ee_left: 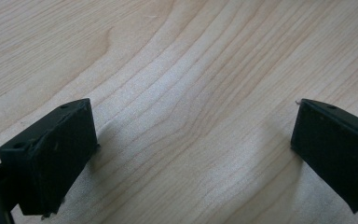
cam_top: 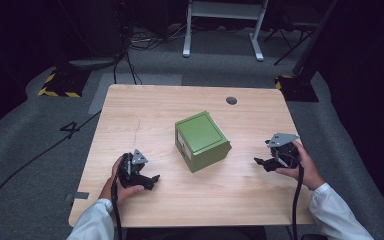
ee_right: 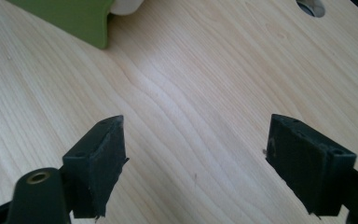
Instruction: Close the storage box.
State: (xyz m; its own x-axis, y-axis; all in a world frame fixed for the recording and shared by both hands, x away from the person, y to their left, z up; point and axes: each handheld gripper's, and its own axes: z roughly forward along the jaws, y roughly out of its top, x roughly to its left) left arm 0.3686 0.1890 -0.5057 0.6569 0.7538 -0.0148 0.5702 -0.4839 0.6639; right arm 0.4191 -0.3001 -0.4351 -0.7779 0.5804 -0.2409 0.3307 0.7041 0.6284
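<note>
The left gripper (cam_top: 152, 178) rests low over the pale wood-grain table (cam_top: 145, 115), its blocky black jaws spread wide over bare boards. At the table's middle sits a green box (cam_top: 202, 141), squarish with rounded corners, a smooth matte top and a lighter panel on its near-left face. The right gripper (cam_top: 260, 162) hovers well apart from it, jaws likewise wide, nothing between them.
</note>
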